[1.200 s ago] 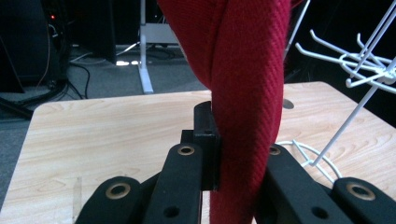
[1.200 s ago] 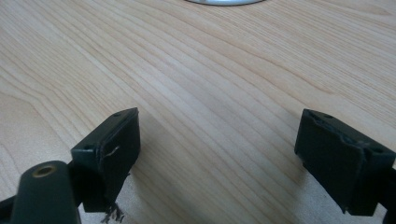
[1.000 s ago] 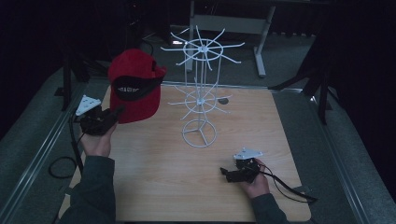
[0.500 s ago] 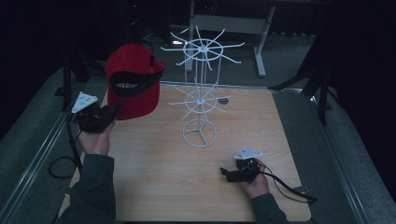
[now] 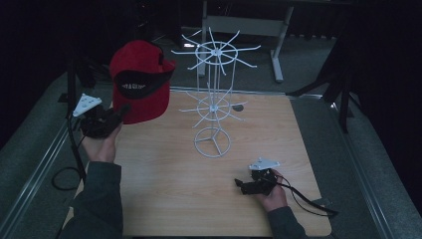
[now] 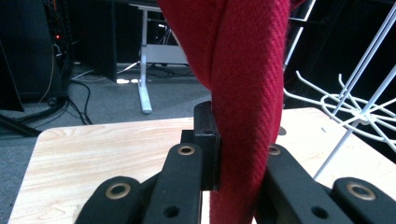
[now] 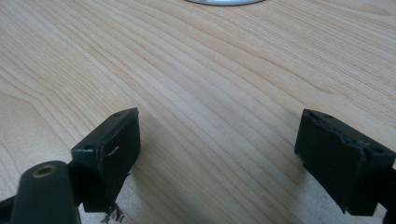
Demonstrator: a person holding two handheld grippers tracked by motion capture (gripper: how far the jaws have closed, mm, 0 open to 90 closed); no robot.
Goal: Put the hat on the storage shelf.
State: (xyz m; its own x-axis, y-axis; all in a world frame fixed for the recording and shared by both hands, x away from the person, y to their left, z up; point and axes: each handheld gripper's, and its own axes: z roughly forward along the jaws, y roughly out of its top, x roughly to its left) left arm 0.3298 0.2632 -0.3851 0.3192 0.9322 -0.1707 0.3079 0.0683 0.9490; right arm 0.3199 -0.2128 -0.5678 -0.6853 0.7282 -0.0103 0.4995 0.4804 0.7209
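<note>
High view: left gripper (image 5: pixel 117 113) clamps red cap (image 5: pixel 139 82), lettering unreadable; right gripper (image 5: pixel 240 185) agape, empty.

Red cap (image 5: pixel 139 82) (black underbrim) held aloft, left of table; brim pinched.

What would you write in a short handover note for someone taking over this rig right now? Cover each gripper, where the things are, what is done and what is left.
Left gripper: shut on the red cap, held up above the table's left rear edge, beside the white wire rack.
Right gripper: open, holding nothing, low over the table near its front right.
Done: cap picked up.
Left: probably hang the cap on one of the rack's hooks; none holds it yet.
</note>
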